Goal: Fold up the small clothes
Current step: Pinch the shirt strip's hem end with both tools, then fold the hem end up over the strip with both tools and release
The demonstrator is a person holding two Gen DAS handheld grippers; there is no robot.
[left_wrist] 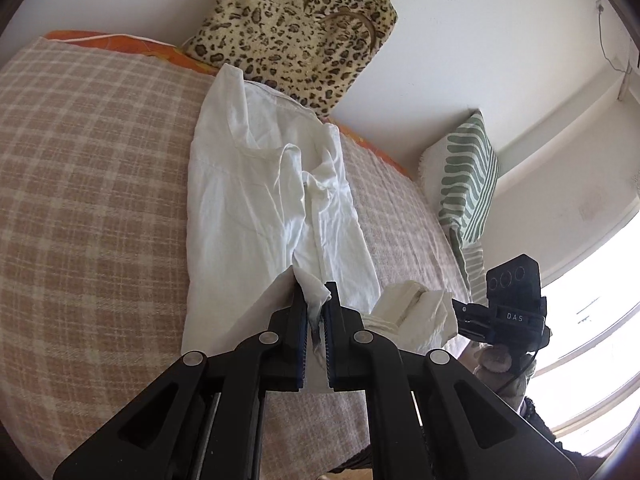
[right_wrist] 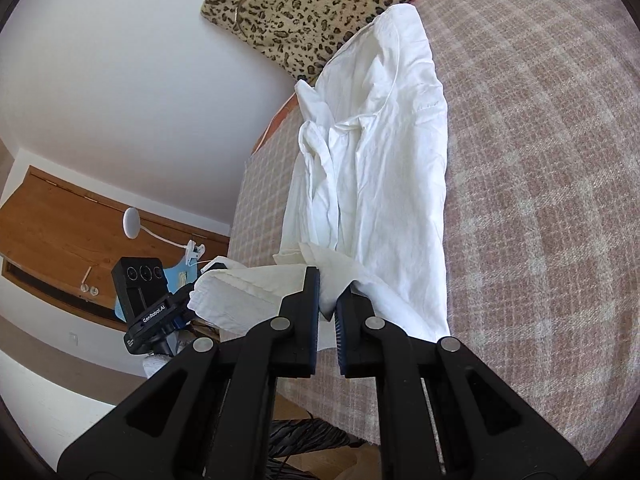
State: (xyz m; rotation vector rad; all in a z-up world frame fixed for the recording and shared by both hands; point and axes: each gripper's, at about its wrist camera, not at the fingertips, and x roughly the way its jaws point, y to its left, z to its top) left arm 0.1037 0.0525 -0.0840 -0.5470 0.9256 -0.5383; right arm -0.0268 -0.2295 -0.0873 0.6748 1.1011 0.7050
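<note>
A white garment (left_wrist: 260,200) lies lengthwise on the checked bedspread (left_wrist: 92,184), its near end lifted off the bed. My left gripper (left_wrist: 316,300) is shut on one near corner of that hem. In the right wrist view the same white garment (right_wrist: 384,168) stretches away, and my right gripper (right_wrist: 328,292) is shut on the other near corner. Each gripper shows in the other's view: the right gripper (left_wrist: 460,312) holds bunched white cloth at the right, and the left gripper (right_wrist: 196,300) holds cloth at the left. The far end of the garment rests flat near the pillow.
A leopard-print pillow (left_wrist: 296,32) leans on the white wall at the bed's far edge. A green-striped cushion (left_wrist: 468,176) stands at the right beside a bright window (left_wrist: 592,320). A wooden door (right_wrist: 68,236) and white lamp (right_wrist: 132,222) sit past the bed's left edge.
</note>
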